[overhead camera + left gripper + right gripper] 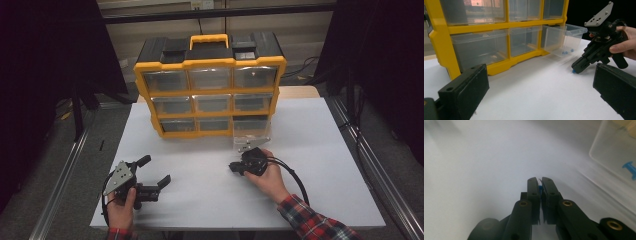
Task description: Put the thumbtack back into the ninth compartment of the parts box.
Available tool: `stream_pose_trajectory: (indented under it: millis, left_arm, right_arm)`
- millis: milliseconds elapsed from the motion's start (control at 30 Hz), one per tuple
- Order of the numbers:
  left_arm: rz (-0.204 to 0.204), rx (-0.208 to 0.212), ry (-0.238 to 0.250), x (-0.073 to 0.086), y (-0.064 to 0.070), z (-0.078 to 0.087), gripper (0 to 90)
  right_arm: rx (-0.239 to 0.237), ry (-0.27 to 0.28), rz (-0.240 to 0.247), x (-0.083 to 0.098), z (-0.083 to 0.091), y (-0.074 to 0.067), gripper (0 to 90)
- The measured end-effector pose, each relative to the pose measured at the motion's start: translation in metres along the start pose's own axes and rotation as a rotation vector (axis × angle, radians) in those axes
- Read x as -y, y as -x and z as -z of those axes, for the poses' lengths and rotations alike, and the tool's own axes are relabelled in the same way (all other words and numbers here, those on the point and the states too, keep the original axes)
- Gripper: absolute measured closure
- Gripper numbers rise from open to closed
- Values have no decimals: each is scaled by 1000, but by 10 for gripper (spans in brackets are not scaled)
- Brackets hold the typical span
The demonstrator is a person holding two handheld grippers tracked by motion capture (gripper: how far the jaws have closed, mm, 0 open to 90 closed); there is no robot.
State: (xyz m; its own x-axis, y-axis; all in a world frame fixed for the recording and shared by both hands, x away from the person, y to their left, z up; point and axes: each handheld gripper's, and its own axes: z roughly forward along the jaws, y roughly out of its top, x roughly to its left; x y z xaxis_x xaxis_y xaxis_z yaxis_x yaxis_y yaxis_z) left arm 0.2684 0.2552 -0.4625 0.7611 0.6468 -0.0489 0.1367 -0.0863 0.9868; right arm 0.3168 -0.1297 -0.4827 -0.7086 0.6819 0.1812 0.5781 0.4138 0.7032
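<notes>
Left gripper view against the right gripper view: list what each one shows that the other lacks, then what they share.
The left gripper view alone shows the yellow organizer with its rows of clear drawers, the right gripper from outside in a hand, and the left gripper with its jaws wide apart. The right gripper view alone shows its jaws closed on a small blue piece, seen close up. Both show the white table and the pulled-out clear drawer holding blue pieces.

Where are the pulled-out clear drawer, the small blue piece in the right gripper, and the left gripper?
Clear drawer point(564, 37): left gripper view, its front wall.
Small blue piece point(540, 187): right gripper view, the bit showing between the pads.
Left gripper point(156, 171): high view, midway between its open fingertips.
</notes>
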Motion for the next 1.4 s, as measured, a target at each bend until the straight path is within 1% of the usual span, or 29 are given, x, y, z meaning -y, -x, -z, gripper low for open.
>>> stream_pose_trajectory:
  millis: [33, 67, 167, 233, 267, 300, 400, 567, 633, 800, 867, 900, 933, 967, 1000, 1033, 1067, 1100, 1200, 1233, 1267, 1300, 1367, 1400]
  left_arm:
    - [3, -1, 1, 0, 0, 0, 1]
    - [4, -1, 1, 0, 0, 0, 2]
    - [4, -1, 1, 0, 0, 0, 1]
    - [3, 0, 1, 0, 0, 0, 1]
    - [2, -1, 1, 0, 0, 0, 1]
    - [-4, -3, 0, 0, 0, 0, 1]
    - [-4, -4, 2, 0, 0, 0, 1]
    - [2, -2, 2, 0, 0, 0, 1]
    - [7, 0, 2, 0, 0, 0, 1]
    - [2, -5, 2, 0, 0, 0, 1]
    - [1, -3, 5, -1, 1, 0, 1]
    - [-15, 2, -11, -1, 0, 0, 2]
    - [-15, 2, -10, -1, 0, 0, 1]
    - [-22, -6, -13, -1, 0, 0, 1]
    - [-19, -8, -12, -1, 0, 0, 1]
    - [-25, -8, -15, -1, 0, 0, 1]
    - [-15, -2, -6, -1, 0, 0, 1]
    - [-2, -1, -7, 0, 1, 0, 1]
    - [20, -3, 11, 0, 3, 0, 1]
    - [10, -1, 3, 0, 2, 1, 1]
    - [17, -3, 9, 0, 3, 0, 1]
    - [8, -8, 0, 0, 3, 1, 1]
    - [13, -5, 0, 0, 3, 1, 1]
    - [2, -2, -4, 0, 2, 1, 1]
  right_arm:
    - [-1, 1, 1, 0, 0, 0, 867]
    - [-15, 10, 5, 0, 1, 1, 867]
    - [-6, 5, -8, -1, 3, 1, 867]
    - [-23, 16, -10, -1, 4, 2, 867]
    - [-25, 21, -22, -1, 5, 2, 867]
    - [-30, 16, -22, -1, 6, 2, 867]
    - [-33, 24, -15, -2, 7, 3, 868]
    - [-61, 42, -35, -3, 9, 2, 868]
    - [-68, 45, -27, -3, 11, 2, 868]
    - [-73, 39, -31, -5, 15, 2, 868]
    - [-83, 44, -26, -6, 17, 2, 868]
    - [-89, 42, -33, -6, 18, 1, 869]
    - [-98, 42, -34, -6, 19, 2, 868]
    - [-95, 47, -26, -7, 19, 2, 869]
    - [-98, 47, -26, -7, 20, 2, 868]
    - [-100, 43, -29, -7, 21, 1, 868]
    - [-97, 43, -27, -8, 23, 2, 869]
    - [-97, 47, -24, -8, 24, 2, 869]
    - [-107, 50, -34, -9, 27, 2, 869]
    - [-110, 55, -31, -9, 28, 2, 869]
    - [-109, 55, -33, -9, 29, 2, 869]
    - [-112, 54, -33, -9, 30, 2, 869]
    - [-113, 56, -37, -10, 31, 2, 869]
    - [-117, 56, -37, -10, 32, 2, 869]
